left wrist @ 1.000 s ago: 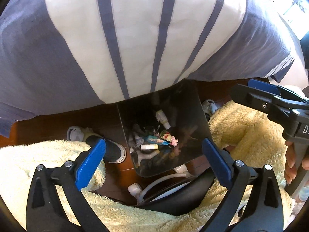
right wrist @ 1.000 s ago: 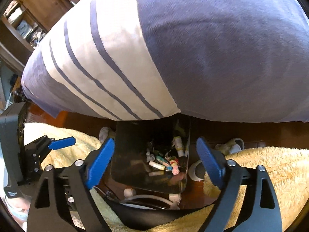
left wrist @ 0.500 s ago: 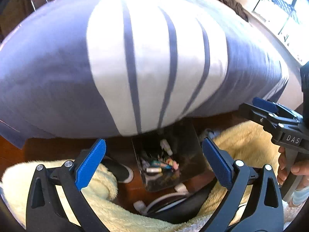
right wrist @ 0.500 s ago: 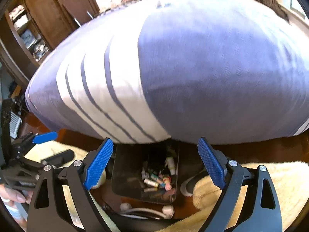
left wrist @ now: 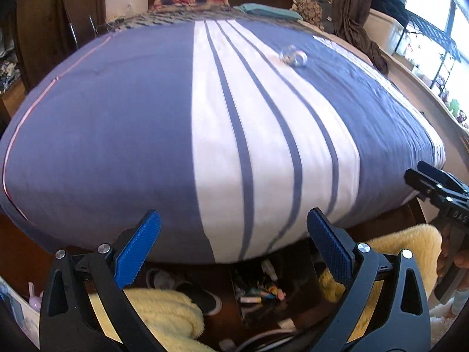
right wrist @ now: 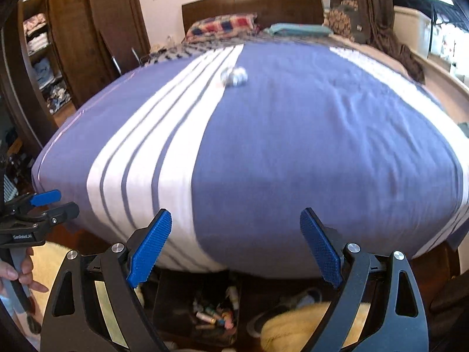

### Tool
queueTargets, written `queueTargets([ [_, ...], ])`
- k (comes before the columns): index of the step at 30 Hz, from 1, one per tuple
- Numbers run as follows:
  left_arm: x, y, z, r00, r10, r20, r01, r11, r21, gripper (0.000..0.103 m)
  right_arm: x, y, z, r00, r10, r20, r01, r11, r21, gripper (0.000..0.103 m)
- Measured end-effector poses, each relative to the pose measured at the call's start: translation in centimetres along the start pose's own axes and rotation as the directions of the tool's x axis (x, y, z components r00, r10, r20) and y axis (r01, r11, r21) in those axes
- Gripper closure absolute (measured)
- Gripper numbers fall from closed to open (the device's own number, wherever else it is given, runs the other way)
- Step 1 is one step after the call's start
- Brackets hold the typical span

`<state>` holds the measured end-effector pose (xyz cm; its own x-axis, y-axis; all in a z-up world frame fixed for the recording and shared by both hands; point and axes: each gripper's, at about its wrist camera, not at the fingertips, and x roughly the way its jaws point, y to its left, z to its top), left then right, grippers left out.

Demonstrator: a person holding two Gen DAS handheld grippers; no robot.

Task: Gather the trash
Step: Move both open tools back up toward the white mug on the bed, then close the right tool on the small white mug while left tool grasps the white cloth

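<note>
A crumpled clear wrapper (left wrist: 293, 55) (right wrist: 234, 76) lies far up on the blue and white striped bedspread (left wrist: 146, 135) (right wrist: 307, 146). A dark bin (left wrist: 261, 290) (right wrist: 205, 311) with several small bits of trash in it stands on the floor at the foot of the bed. My left gripper (left wrist: 233, 252) hangs open and empty above the bin, at the bed's edge. My right gripper (right wrist: 236, 252) is also open and empty, level with it. The right gripper (left wrist: 436, 187) shows at the left wrist view's right edge, the left gripper (right wrist: 38, 208) at the right wrist view's left edge.
A cream fluffy rug (left wrist: 164, 314) (right wrist: 296, 331) and dark shoes (left wrist: 202, 296) lie on the wooden floor beside the bin. Pillows and a teal cloth (right wrist: 296, 29) sit by the headboard. Wardrobe shelves (right wrist: 44, 58) stand left, a bright window (left wrist: 433, 29) right.
Both grippers have risen and tilted up from the bin. The bin has sunk to the bottom of each view and the whole bed top with the wrapper has come into sight.
</note>
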<state>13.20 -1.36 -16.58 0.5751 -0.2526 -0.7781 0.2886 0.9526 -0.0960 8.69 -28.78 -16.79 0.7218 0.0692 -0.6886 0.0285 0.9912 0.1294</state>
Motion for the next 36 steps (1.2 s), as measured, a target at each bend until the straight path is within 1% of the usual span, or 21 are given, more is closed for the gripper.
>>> queueTargets([
  [4, -0.1, 0.3, 2.3, 0.999, 0.014, 0.033, -0.014, 1.0, 0.01, 0.008, -0.1, -0.6, 2.6, 0.999, -0.016, 0.045, 0.016, 1.0, -0.006, 0.013],
  [6, 0.1, 0.3, 3.4, 0.999, 0.02, 0.044, -0.02, 1.0, 0.017, 0.008, 0.1, -0.9, 3.8, 0.998, -0.011, 0.062, 0.012, 1.0, -0.008, 0.013],
  [9, 0.7, 0.4, 4.9, 0.998, 0.026, 0.052, -0.028, 0.999, 0.025, 0.008, 0.6, -1.2, 5.5, 0.997, -0.001, 0.073, 0.002, 1.0, -0.016, 0.013],
  [11, 1.4, 0.5, 6.0, 0.998, 0.031, 0.053, -0.032, 0.999, 0.029, 0.008, 1.1, -1.2, 6.6, 0.997, -0.013, 0.077, 0.015, 0.999, -0.034, 0.013],
  [14, 2.4, 0.7, 7.4, 0.998, 0.041, 0.052, -0.042, 0.998, 0.037, 0.008, 2.3, -1.0, 8.1, 0.997, -0.037, 0.066, 0.041, 0.997, -0.064, 0.013],
  [18, 4.0, 0.8, 9.8, 0.997, 0.052, 0.052, -0.055, 0.997, 0.058, 0.008, 4.5, -1.3, 10.4, 0.999, -0.032, 0.037, 0.034, 0.998, -0.049, 0.013],
  [23, 6.7, 0.6, 12.5, 0.997, 0.058, 0.042, -0.061, 0.995, 0.082, 0.008, 7.7, -1.4, 12.9, 1.0, -0.017, 0.022, 0.018, 1.0, -0.025, 0.013],
  [27, 9.3, 0.3, 14.2, 0.998, 0.059, 0.021, -0.061, 0.994, 0.095, 0.008, 11.3, -1.5, 15.3, 1.0, -0.021, 0.006, 0.021, 1.0, -0.016, 0.014],
  [29, 10.6, 0.1, 15.0, 0.998, 0.059, 0.01, -0.059, 0.993, 0.101, 0.008, 12.7, -1.5, 16.4, 1.0, -0.026, 0.001, 0.026, 0.999, -0.021, 0.02],
  [31, 11.5, -0.3, 15.6, 0.998, 0.057, 0.002, -0.057, 0.993, 0.105, 0.008, 14.3, -1.5, 17.4, 1.0, -0.017, -0.007, 0.017, 0.999, -0.033, 0.033],
  [32, 12.0, -0.4, 15.9, 0.998, 0.055, -0.001, -0.054, 0.993, 0.107, 0.008, 14.9, -1.5, 17.8, 1.0, -0.009, -0.011, 0.009, 0.999, -0.038, 0.036],
  [34, 12.9, -0.8, 16.7, 0.999, 0.049, -0.007, -0.048, 0.992, 0.116, 0.008, 16.4, -1.4, 18.5, 1.0, -0.001, -0.024, 0.0, 0.998, -0.056, 0.048],
  [36, 13.7, -1.2, 17.2, 0.999, 0.044, -0.012, -0.042, 0.991, 0.127, 0.008, 17.4, -1.1, 19.0, 0.999, 0.001, -0.034, -0.003, 0.997, -0.082, 0.054],
])
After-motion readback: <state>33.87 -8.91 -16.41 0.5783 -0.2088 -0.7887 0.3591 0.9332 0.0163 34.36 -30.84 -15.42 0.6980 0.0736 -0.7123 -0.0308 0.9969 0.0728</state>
